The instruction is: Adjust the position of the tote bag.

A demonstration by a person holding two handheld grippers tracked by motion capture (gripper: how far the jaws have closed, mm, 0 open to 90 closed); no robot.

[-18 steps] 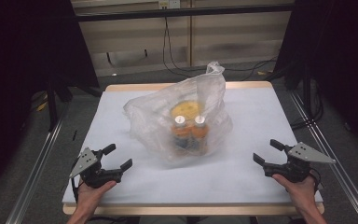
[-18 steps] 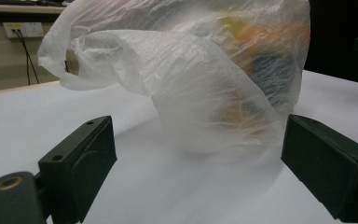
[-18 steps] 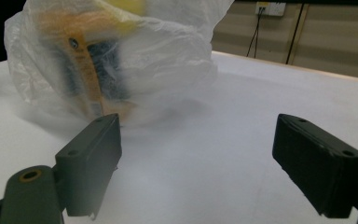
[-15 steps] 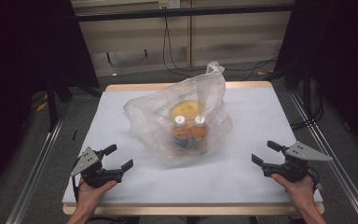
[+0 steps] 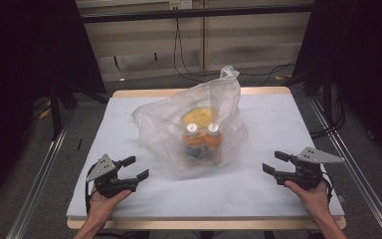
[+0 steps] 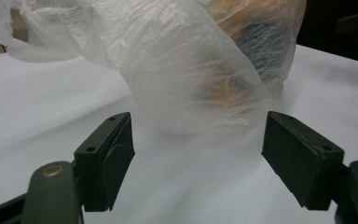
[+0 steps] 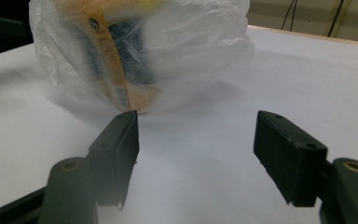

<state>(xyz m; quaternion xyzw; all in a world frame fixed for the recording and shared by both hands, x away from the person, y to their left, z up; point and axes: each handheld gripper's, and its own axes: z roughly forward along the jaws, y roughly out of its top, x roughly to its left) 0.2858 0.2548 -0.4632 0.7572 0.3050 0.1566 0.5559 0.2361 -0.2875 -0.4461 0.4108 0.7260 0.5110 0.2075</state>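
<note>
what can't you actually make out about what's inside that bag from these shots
- High view: two white-capped orange bottles and a round yellow thing show through the clear plastic bag; the film hazes them, so labels and the yellow thing's identity are unreadable.
- Left gripper view: crinkled film leaves the contents as orange and dark blurs.
- Right gripper view: print on the orange label is too small and blurred; the bag's top is cut off by the edge.

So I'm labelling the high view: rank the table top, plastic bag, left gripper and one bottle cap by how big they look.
Largest to smallest:
1. Table top
2. Plastic bag
3. Left gripper
4. Bottle cap
</note>
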